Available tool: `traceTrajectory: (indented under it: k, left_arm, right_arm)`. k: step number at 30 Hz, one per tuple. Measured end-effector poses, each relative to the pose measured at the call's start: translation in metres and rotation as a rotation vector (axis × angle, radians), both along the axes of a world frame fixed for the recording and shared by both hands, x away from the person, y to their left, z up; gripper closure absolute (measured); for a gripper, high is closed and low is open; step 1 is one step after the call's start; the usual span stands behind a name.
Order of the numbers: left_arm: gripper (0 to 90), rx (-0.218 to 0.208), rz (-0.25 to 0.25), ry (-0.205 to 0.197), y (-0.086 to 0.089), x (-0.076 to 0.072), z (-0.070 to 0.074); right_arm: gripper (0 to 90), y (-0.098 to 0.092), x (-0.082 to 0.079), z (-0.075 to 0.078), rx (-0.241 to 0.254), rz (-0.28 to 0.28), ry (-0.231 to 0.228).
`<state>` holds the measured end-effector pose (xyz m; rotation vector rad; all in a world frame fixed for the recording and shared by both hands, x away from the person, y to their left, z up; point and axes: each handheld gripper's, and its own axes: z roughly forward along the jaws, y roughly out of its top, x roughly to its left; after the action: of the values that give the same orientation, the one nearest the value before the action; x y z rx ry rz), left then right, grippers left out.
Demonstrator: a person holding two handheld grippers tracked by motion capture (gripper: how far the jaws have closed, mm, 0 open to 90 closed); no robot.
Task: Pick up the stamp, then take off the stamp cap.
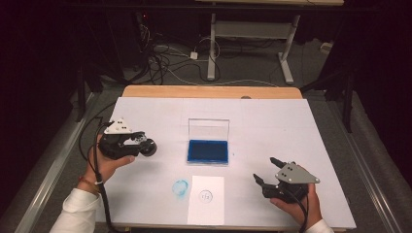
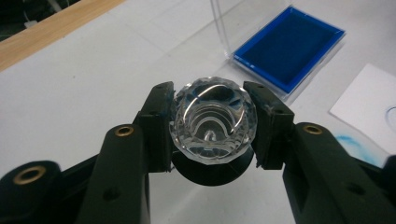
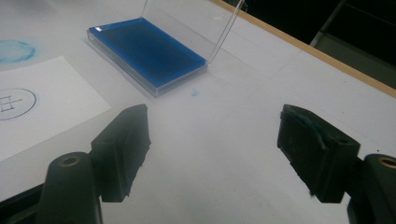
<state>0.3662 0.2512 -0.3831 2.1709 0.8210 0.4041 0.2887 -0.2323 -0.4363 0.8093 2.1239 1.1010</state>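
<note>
Nearest my high camera lies a white paper sheet (image 1: pixel 206 199) at the table's front edge, with a small circular stamp mark printed on it. Just to its left I see a smudged blue ink ring (image 1: pixel 180 187) on the white table cover (image 1: pixel 272 121).

Behind the sheet sits a blue ink pad (image 1: pixel 208 151) in a clear case, its transparent lid (image 1: pixel 208 129) standing upright at the back.

On the left side, I hold the left gripper (image 1: pixel 145 145) raised off the table, pointing toward the ink pad. Its jaws are pinching a clear faceted knob (image 2: pixel 212 120), which tops a round black stamp (image 1: pixel 150 147); in the left gripper view the pads press on both sides of the knob, and the stamp's dark base shows beneath it.

On the right side, the right gripper (image 1: pixel 265 171) rests low near the front edge, well apart from the ink pad. Its jaws stand spread with nothing between them.
</note>
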Motion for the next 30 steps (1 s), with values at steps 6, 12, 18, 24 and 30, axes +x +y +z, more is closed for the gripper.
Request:
traceTrajectory:
  k: [6,12,18,24,30]
  left_arm:
    - [54.7,-0.016,-0.037,-0.02,-0.007,-0.008,0.003]
    - [54.7,-0.065,-0.071,-0.042,-0.015,-0.017,0.007]
    - [54.7,-0.072,-0.108,-0.054,-0.026,-0.023,0.009]
    - [54.7,-0.073,-0.183,-0.057,-0.052,-0.029,0.011]
    - [54.7,-0.058,-0.231,-0.05,-0.074,-0.035,0.008]
  right_arm:
    - [25.3,0.003,0.001,-0.001,-0.006,0.007,0.004]
    - [24.9,0.013,0.003,0.001,-0.001,0.035,0.003]
    - [23.8,0.024,0.005,0.0,-0.019,0.073,0.012]
    - [22.0,0.035,0.004,0.002,-0.018,0.108,0.011]
    - [22.7,0.055,0.007,0.003,-0.032,0.169,0.008]
